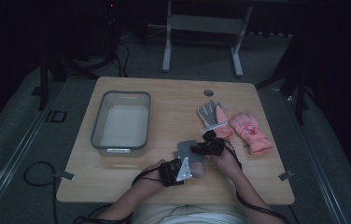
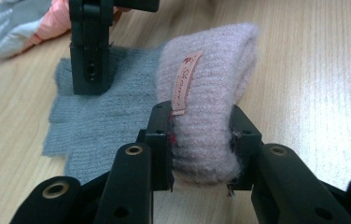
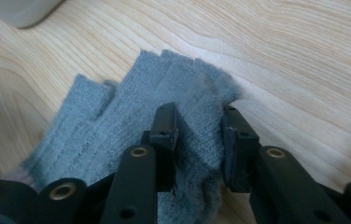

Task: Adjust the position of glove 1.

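Note:
A grey knitted glove [image 1: 184,150] lies flat near the table's front edge, fingers toward the bin. A folded pink knitted cuff [image 2: 211,93] with a small label rises at its near end. My left gripper [image 2: 201,135] is shut on this pink cuff, its pads pressing into both sides of the knit. In the high view, the left gripper [image 1: 191,170] sits just in front of the glove. My right gripper [image 3: 199,135] is shut on a bunched fold of the grey glove [image 3: 131,107]. From the right, the right gripper [image 1: 195,149] reaches onto the glove.
A grey plastic bin [image 1: 98,130] stands at the left of the wooden table [image 1: 164,107]. Two ski gloves lie at the right, one pink [image 1: 250,131], one grey and pink [image 1: 212,119]. A cable hole [image 1: 208,92] is near the far edge.

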`<action>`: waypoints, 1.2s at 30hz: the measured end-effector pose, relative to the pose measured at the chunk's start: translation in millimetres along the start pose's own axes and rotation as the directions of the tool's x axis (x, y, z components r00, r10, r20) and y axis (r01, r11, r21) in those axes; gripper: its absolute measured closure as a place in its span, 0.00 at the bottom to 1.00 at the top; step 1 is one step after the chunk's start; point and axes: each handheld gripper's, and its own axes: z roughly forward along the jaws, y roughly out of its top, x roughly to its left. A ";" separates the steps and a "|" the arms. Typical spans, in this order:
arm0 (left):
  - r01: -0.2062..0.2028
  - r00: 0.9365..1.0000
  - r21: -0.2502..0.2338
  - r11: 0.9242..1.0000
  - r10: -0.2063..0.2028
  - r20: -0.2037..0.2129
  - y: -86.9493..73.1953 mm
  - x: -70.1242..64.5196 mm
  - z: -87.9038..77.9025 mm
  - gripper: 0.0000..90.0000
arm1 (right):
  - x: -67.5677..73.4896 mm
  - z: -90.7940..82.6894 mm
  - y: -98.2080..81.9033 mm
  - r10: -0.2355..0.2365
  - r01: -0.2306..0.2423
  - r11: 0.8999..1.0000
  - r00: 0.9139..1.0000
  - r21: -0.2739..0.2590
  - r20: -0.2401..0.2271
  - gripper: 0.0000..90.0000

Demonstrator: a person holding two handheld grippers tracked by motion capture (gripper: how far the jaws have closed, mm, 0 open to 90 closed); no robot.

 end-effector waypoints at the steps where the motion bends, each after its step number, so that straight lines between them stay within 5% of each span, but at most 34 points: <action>1: 0.009 1.000 0.001 1.000 -0.009 0.004 0.0 1.7 -1.1 0.76 | -0.8 -0.7 0.4 0.015 -0.015 1.000 1.000 -0.009 -0.011 0.81; 14: -0.005 0.999 -0.013 1.000 0.005 -0.038 14.0 24.9 -42.0 0.77 | 16.5 -26.7 36.2 -0.022 0.016 0.993 0.999 -0.117 -0.049 0.82; 23: -0.038 0.999 0.034 0.999 0.039 -0.026 26.7 56.3 -72.2 0.77 | 28.2 -35.6 66.4 -0.049 0.041 0.986 0.998 -0.164 -0.046 0.82; 36: -0.058 0.994 0.081 0.995 0.066 -0.087 23.0 79.8 -103.2 0.77 | 47.7 -34.4 102.6 -0.078 0.062 0.976 0.995 -0.210 -0.069 0.82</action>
